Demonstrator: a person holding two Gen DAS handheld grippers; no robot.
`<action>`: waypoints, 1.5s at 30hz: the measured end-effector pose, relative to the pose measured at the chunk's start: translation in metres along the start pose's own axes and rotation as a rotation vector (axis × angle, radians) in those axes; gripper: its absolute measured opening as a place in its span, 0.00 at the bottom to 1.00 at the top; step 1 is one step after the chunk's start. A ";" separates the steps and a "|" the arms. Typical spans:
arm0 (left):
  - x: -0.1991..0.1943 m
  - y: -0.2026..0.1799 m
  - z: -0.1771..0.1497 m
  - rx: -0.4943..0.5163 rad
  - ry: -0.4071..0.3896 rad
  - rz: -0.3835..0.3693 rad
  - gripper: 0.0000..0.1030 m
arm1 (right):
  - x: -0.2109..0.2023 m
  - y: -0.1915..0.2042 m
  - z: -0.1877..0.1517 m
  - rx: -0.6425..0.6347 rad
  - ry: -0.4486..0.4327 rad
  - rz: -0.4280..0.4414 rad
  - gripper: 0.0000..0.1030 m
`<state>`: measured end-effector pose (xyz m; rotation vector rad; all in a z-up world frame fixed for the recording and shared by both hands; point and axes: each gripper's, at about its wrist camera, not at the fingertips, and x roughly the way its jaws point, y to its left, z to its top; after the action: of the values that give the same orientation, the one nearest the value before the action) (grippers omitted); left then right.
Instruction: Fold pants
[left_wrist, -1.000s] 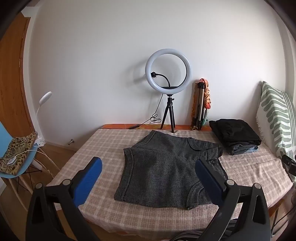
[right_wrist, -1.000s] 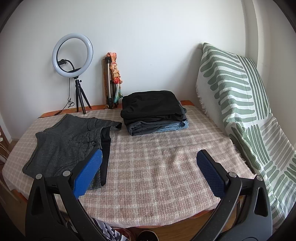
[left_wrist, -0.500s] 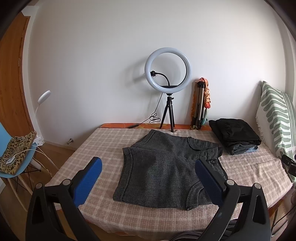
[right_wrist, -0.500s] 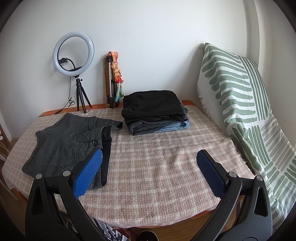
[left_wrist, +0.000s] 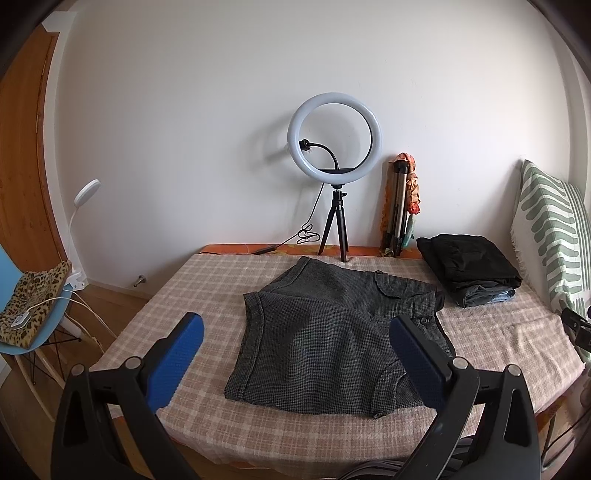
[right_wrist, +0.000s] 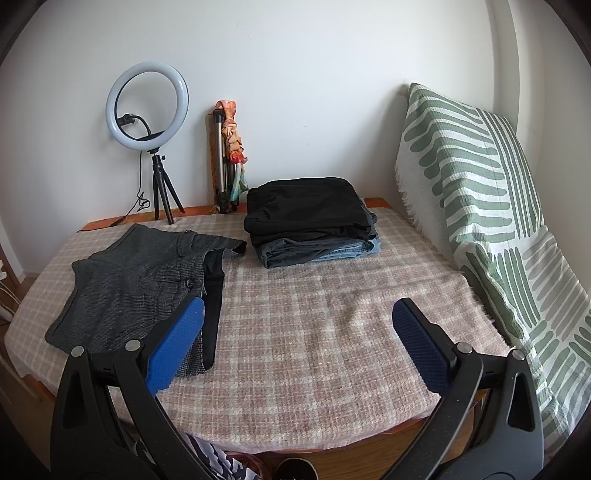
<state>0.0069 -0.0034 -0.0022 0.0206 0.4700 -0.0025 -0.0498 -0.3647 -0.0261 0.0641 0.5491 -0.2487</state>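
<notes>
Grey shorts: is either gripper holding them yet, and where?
No. Left gripper and right gripper are both open, holding nothing; the grey shorts lie flat.

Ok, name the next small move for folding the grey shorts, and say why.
Probably bring both grippers down onto the near edge of the grey shorts: left gripper to the near leg hem, right gripper to the near waistband corner. Both sets of jaws stand open and hold nothing, and the shorts lie spread on the checked cloth, beside the folded stack.
</notes>
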 end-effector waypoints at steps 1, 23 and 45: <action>0.000 0.000 0.000 0.000 0.000 0.000 0.99 | 0.000 0.001 0.000 -0.001 0.000 0.000 1.00; 0.001 0.001 0.000 -0.002 0.002 0.000 0.99 | 0.002 0.003 -0.004 0.002 0.004 0.006 1.00; 0.008 -0.002 -0.004 0.000 0.013 0.000 0.99 | 0.004 0.006 -0.007 0.003 0.011 0.014 1.00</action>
<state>0.0119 -0.0056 -0.0090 0.0205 0.4827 -0.0028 -0.0483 -0.3592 -0.0343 0.0717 0.5588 -0.2359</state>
